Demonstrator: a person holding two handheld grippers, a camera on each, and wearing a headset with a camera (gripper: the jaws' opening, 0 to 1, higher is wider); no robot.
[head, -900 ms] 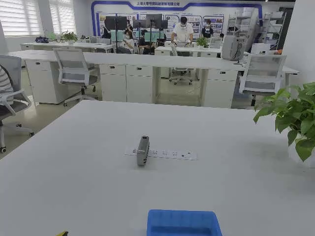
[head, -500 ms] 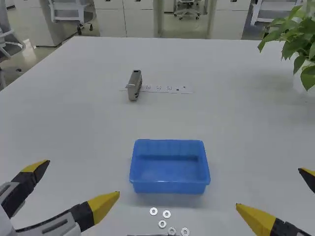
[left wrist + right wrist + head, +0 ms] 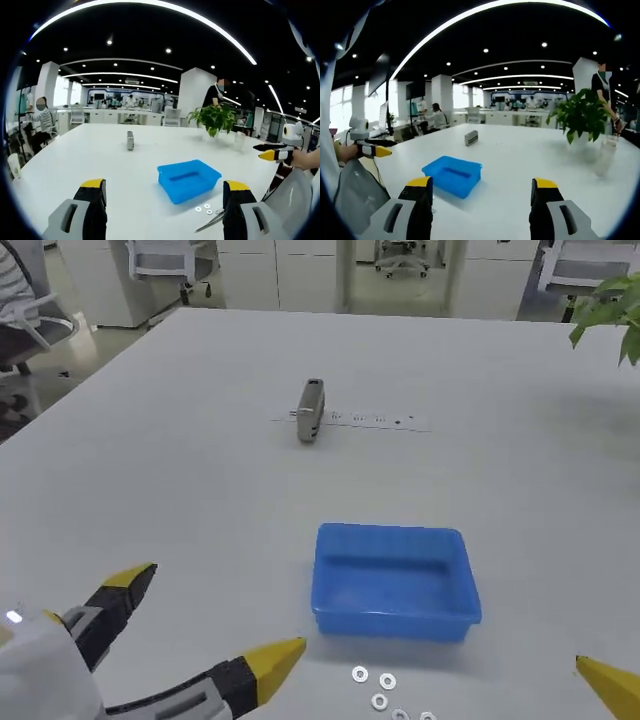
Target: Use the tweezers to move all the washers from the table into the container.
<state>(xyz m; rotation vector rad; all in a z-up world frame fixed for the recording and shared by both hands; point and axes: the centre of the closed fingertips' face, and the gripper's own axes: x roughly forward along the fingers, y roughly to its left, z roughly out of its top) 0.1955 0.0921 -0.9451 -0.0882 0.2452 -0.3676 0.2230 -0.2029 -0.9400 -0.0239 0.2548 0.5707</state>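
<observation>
The task is only starting: left gripper (image 3: pixel 213 614) and right gripper (image 3: pixel 484 182) are empty, jaws wide open, so next, I judge, grasp the tweezers (image 3: pixel 210 224) beside the washers (image 3: pixel 386 686) at 6 o'clock of the container (image 3: pixel 392 619).

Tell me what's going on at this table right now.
Two handheld grippers hover over a white table. The left gripper and the right gripper both have their fingers open and hold nothing. A few washers lie on the table on the near side of the blue container, which looks empty. The tweezers lie beside the washers, not yet picked up.
</observation>
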